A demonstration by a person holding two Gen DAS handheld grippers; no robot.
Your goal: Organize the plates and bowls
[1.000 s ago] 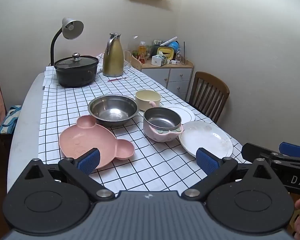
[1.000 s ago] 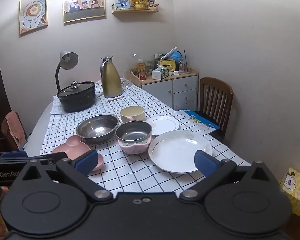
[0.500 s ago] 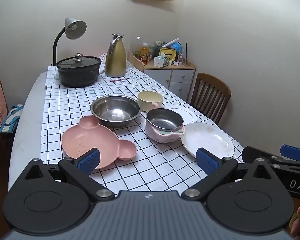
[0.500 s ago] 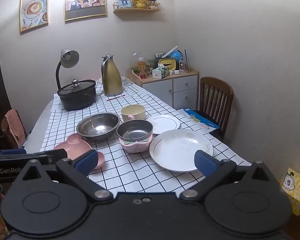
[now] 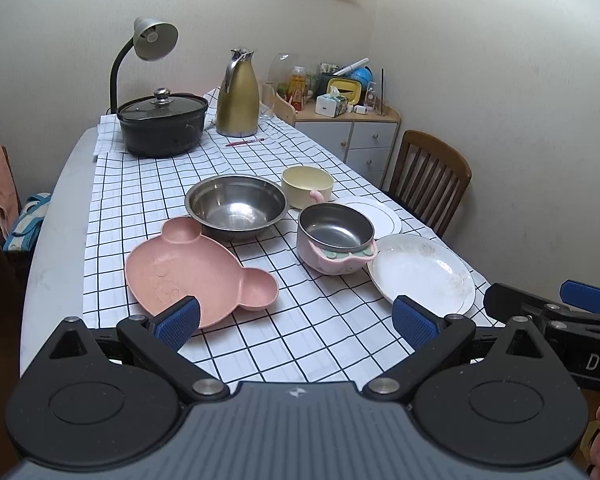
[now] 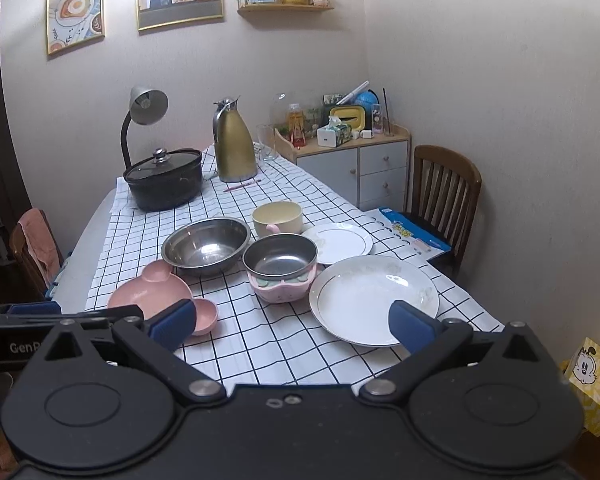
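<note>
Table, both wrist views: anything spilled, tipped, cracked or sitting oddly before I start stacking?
Nothing stands out. The pink bear plate, steel bowl, pink-cased bowl, cream cup and both white plates sit upright and separate on the checked cloth. No spills or visible cracks. Only the cloth is rumpled by the gold jug.

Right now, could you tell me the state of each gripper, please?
Left gripper: open, holding nothing, above the table's near edge.
Right gripper: open, holding nothing.

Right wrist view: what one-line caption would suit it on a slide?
Open right hand-held gripper faces a checked tablecloth set with two white plates, three bowls and a pink bear-shaped plate.
</note>
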